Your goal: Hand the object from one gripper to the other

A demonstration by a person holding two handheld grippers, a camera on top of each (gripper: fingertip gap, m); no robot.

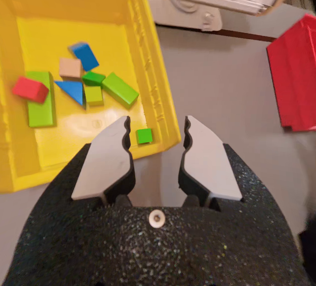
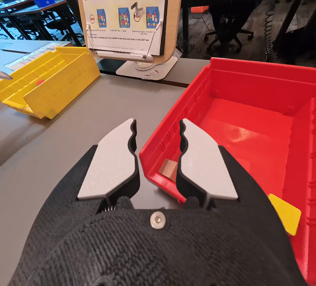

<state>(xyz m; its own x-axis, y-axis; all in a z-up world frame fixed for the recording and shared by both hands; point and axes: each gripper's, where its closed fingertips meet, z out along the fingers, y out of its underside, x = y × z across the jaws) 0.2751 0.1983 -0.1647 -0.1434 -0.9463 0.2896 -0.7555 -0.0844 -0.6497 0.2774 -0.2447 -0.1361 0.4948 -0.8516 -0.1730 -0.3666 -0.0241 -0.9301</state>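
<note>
My left gripper [image 1: 157, 120] is open and empty, above the near right corner of the yellow bin [image 1: 153, 65]. Several wooden blocks lie in that bin: a small green cube [image 1: 144, 135] just ahead of my fingertips, a red block [image 1: 30, 89], blue blocks [image 1: 85, 57], green blocks [image 1: 119, 89] and a tan block [image 1: 70, 68]. My right gripper [image 2: 158, 123] is open and empty, above the near left wall of the red bin [image 2: 171, 134]. A tan wooden block [image 2: 168, 169] and a yellow block [image 2: 287, 214] lie in the red bin.
The yellow bin [image 2: 51, 79] stands at the left and the red bin [image 1: 294, 79] at the right of the grey mat [image 2: 95, 115]. A stand with an instruction sheet [image 2: 126, 12] is at the back. Desks and chairs are beyond. About 45 centimeters separates my left fingertips from my right. The right gripper is farther from the small green cube [image 1: 144, 135], some 45 centimeters, than the left, some 10 centimeters. The right gripper is farther from the red block [image 1: 30, 89], some 60 centimeters, than the left, some 15 centimeters.
</note>
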